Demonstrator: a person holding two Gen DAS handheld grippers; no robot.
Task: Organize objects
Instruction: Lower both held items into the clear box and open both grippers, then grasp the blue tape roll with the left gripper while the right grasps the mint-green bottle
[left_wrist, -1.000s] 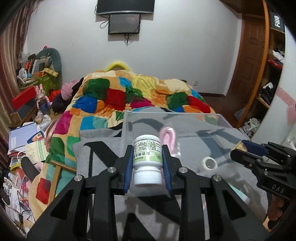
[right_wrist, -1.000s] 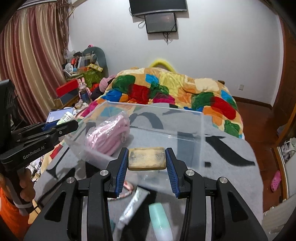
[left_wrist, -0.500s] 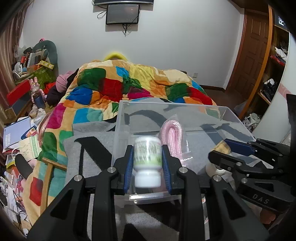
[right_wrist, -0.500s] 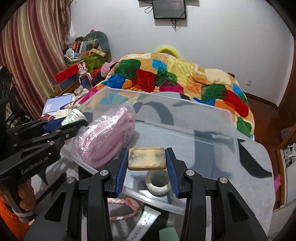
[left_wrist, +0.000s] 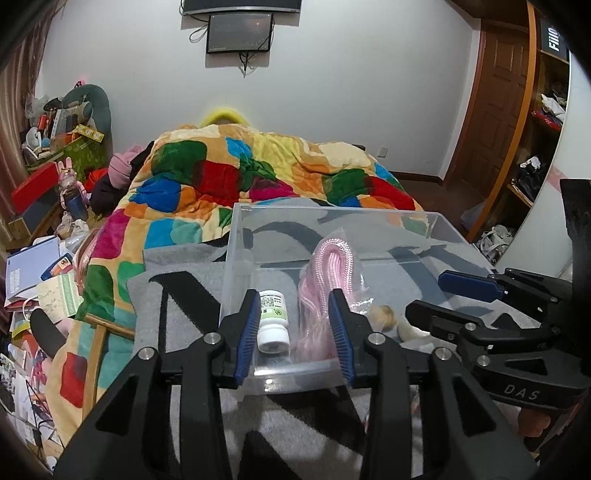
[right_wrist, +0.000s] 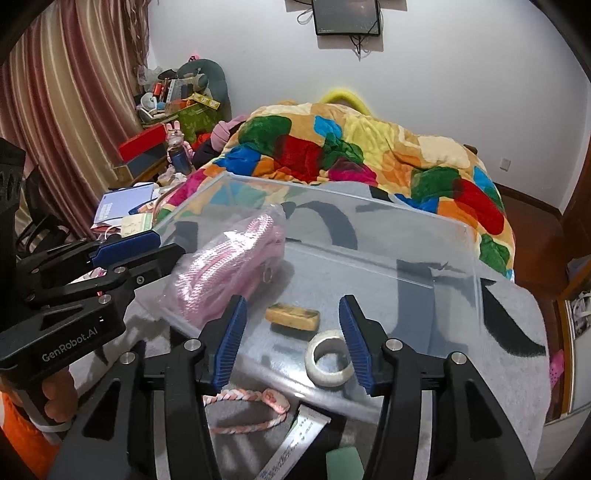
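Observation:
A clear plastic box (left_wrist: 236, 236) (right_wrist: 472, 258) stands on a grey blanket. Inside lie a bagged pink rope (left_wrist: 325, 280) (right_wrist: 229, 266), a white pill bottle (left_wrist: 272, 321), a tan bar (right_wrist: 292, 316) and a roll of white tape (right_wrist: 328, 358). My left gripper (left_wrist: 293, 332) is open over the box's near edge, the bottle lying loose between its fingers. My right gripper (right_wrist: 291, 339) is open above the bar and tape. It also shows in the left wrist view (left_wrist: 454, 299).
In front of the box on the grey blanket (right_wrist: 517, 369) lie a braided pink hairband (right_wrist: 251, 410), a tube (right_wrist: 295, 443) and a green item (right_wrist: 343, 461). A colourful quilt (left_wrist: 236, 177) covers the bed behind. Clutter is piled at the left (left_wrist: 44, 258).
Both grippers opened. The pill bottle dropped from my left gripper into the box, and the tan bar dropped from my right gripper into the box.

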